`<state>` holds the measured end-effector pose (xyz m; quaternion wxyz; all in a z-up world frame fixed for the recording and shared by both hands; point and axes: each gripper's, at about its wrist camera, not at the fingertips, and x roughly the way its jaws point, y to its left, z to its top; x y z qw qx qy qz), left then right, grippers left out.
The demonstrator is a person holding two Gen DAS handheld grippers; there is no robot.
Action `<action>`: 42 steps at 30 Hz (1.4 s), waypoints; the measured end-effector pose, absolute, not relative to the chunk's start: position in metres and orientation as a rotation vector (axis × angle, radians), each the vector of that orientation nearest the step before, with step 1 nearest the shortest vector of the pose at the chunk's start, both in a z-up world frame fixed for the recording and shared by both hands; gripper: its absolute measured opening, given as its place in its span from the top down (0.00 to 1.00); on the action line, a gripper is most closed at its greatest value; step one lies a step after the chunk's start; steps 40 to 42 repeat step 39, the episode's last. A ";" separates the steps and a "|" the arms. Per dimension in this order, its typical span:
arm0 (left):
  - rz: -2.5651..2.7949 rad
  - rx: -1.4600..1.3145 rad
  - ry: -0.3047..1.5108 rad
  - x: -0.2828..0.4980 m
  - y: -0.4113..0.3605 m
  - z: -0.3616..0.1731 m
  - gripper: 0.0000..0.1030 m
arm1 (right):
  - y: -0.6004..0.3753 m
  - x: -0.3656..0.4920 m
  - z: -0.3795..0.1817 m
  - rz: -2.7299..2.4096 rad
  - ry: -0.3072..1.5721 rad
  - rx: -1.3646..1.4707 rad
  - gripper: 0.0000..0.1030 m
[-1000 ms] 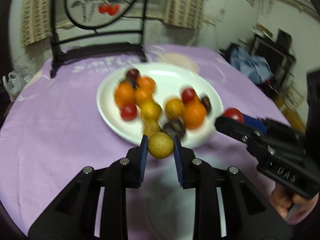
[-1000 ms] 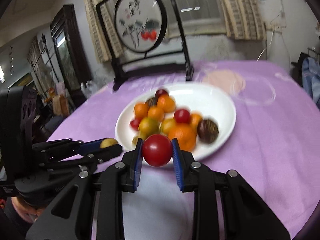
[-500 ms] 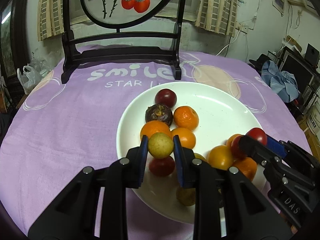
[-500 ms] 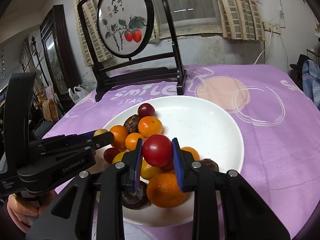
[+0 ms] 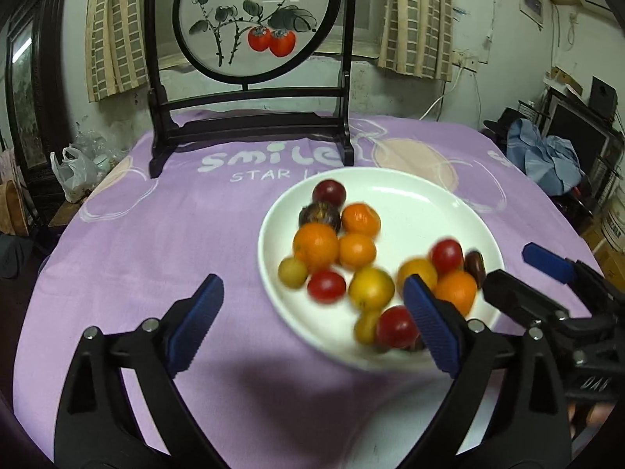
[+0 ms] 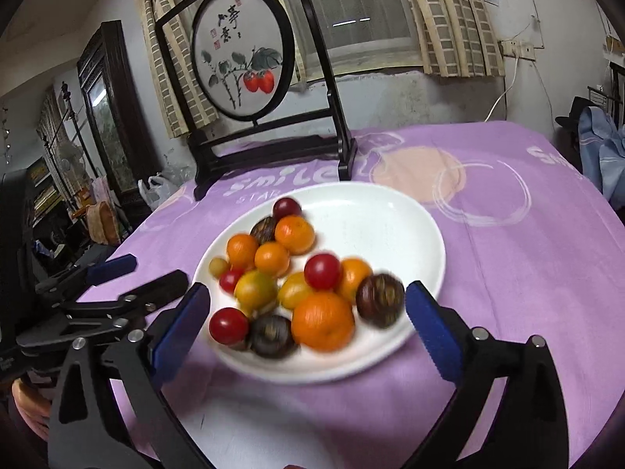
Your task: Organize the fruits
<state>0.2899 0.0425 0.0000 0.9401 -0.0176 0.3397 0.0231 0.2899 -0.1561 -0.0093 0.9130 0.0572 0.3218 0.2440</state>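
Between both grippers' spread jaws, fruits (image 6: 312, 285) lie plated.

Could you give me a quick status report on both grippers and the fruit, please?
Left gripper open, empty. Right gripper open, empty. Fruit piled on white plate. Nothing obstructing.

The plate (image 6: 422, 230) crowds its fruit (image 6: 322, 319) on the left and near side; its far right part lies bare, open to a reach from the right. Cloth (image 5: 164, 242) left of the plate is clear, as is the cloth to the right in the right wrist view. At the far edge the screen stand (image 5: 250, 133) blocks the way, its right foot just beside the plate's far rim. The left gripper (image 5: 312, 328) and right gripper (image 6: 304, 324) hang spread wide at the near rim, close side by side.
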 end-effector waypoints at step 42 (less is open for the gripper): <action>0.062 0.030 0.754 0.193 0.043 -0.030 0.04 | -0.162 0.210 -0.032 0.486 0.735 -0.089 0.01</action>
